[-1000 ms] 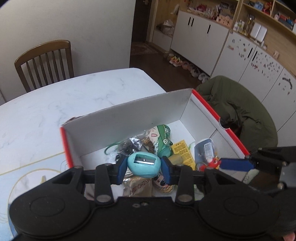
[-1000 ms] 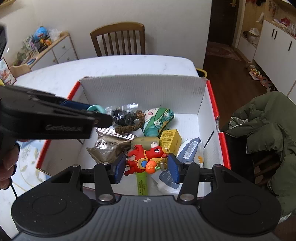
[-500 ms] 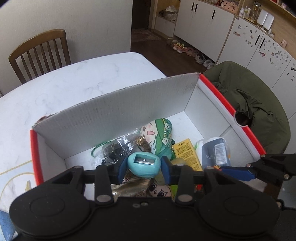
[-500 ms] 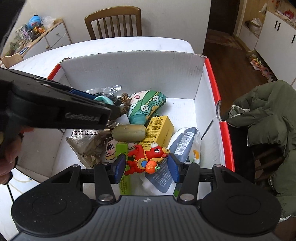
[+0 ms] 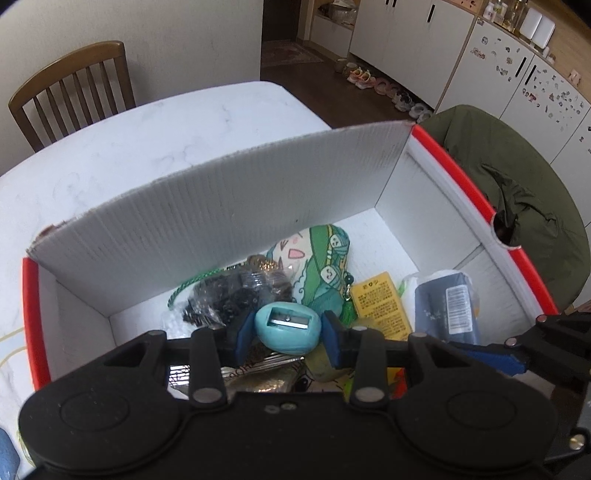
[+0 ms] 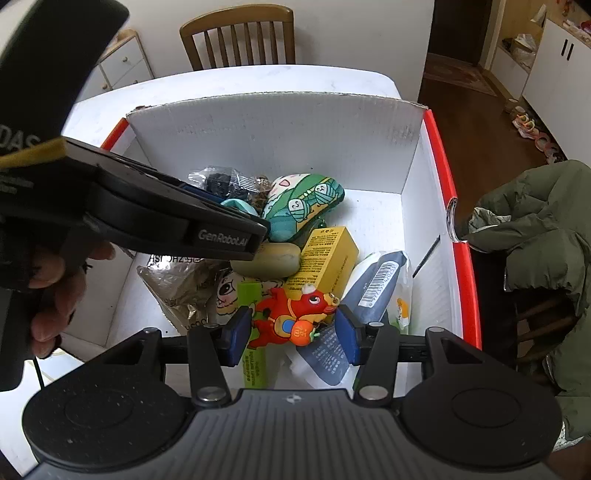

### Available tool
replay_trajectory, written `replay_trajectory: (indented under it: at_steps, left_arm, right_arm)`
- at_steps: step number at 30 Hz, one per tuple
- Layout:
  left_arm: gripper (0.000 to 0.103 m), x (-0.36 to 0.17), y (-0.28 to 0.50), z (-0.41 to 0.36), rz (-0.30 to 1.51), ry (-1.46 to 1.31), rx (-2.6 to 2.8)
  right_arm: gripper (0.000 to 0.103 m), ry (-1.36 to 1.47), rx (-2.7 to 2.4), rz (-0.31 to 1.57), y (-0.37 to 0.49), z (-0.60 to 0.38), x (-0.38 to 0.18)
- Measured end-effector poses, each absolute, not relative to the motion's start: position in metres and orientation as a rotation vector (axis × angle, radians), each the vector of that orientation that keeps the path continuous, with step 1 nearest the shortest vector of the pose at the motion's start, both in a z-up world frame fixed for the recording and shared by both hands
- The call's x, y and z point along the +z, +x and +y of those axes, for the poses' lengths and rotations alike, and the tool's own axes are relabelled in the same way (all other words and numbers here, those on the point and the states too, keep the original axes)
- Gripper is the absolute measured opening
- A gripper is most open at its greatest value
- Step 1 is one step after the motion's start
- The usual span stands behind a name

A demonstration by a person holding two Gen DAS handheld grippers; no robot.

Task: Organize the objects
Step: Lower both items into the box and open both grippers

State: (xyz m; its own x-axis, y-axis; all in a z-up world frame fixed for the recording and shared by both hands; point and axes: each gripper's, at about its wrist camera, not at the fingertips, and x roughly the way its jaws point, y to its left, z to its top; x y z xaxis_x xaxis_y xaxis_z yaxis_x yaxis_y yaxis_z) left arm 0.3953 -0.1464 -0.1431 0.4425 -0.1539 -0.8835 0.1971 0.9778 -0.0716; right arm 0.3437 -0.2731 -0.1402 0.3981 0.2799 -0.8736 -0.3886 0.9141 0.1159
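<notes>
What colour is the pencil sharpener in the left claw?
Light turquoise pencil sharpener, metal blade on top; clearest in the left wrist view.

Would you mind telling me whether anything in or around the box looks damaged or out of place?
Nothing looks spilled or broken. The items in the box lie in a loose heap, and its far wall has a scuffed left corner. The sharpener and red toy sit squarely in their claws.

A white marble-look table stands against a plain off-white wall, with 1 slatted wooden chair behind it. Past a dark doorway the floor is dark wood, with pairs of shoes lined up along white cabinets dotted with stickers. A green coat is draped over a seat beside the table, and low wooden drawers stand by the wall on the other side.
</notes>
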Motion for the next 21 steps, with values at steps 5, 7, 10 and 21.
replay_trajectory:
  at_steps: [5, 7, 10, 21]
  left_arm:
    - [0.039, -0.145, 0.398, -0.144, 1.104, 0.031, -0.212]
    - [0.040, -0.144, 0.398, -0.144, 1.106, 0.028, -0.210]
    - [0.044, -0.142, 0.397, -0.144, 1.102, 0.027, -0.204]
    - [0.064, -0.119, 0.373, -0.140, 1.028, 0.017, -0.222]
  right_arm:
    - [0.050, -0.105, 0.429, 1.074, 0.344, -0.275, -0.139]
    - [0.050, -0.096, 0.432, 1.073, 0.344, -0.276, -0.138]
    - [0.050, -0.080, 0.439, 1.067, 0.342, -0.278, -0.137]
    - [0.056, -0.014, 0.438, 1.016, 0.331, -0.288, -0.120]
